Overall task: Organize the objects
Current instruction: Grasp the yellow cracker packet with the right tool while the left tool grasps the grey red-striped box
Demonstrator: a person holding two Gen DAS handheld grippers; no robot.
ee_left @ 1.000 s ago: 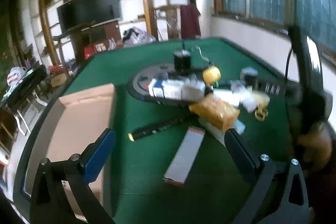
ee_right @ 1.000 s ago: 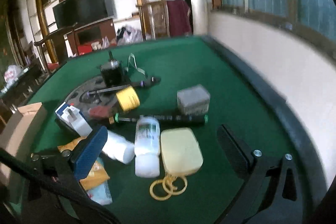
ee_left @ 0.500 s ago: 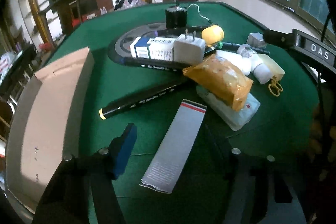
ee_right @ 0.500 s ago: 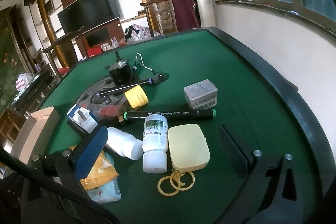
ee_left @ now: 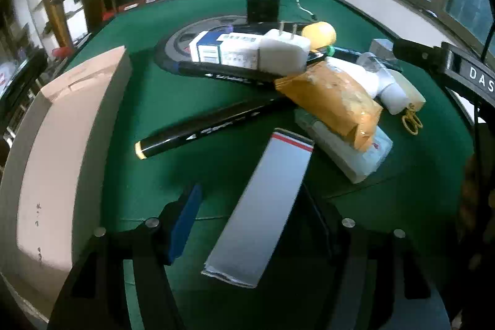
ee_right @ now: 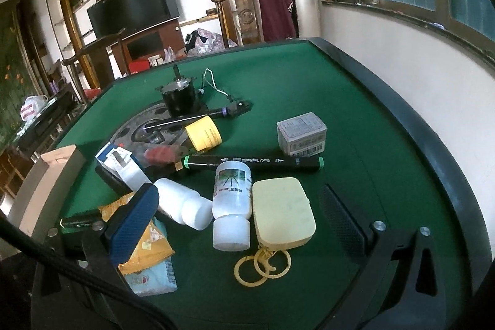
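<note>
In the left wrist view a long grey box (ee_left: 263, 206) lies on the green table between the fingers of my left gripper (ee_left: 250, 218), which stands open around its near half. A black marker (ee_left: 213, 127) lies beyond it. An orange packet (ee_left: 334, 101) rests on a tissue pack (ee_left: 355, 156). In the right wrist view my right gripper (ee_right: 238, 206) is open and empty above a white bottle (ee_right: 185, 203), a labelled bottle (ee_right: 232, 200) and a yellow case (ee_right: 283, 211) with key rings.
An open cardboard box (ee_left: 62, 150) stands at the left. A round black tray (ee_left: 176, 51) holds small boxes and a white charger (ee_left: 284, 51). A green-capped marker (ee_right: 253, 161), a grey box (ee_right: 301, 133), a yellow tape roll (ee_right: 204, 136) and a black motor (ee_right: 179, 96) lie farther back.
My left gripper has dropped and moved forward, and its fingers now straddle the grey box, narrower than before. My right gripper has hardly moved.
</note>
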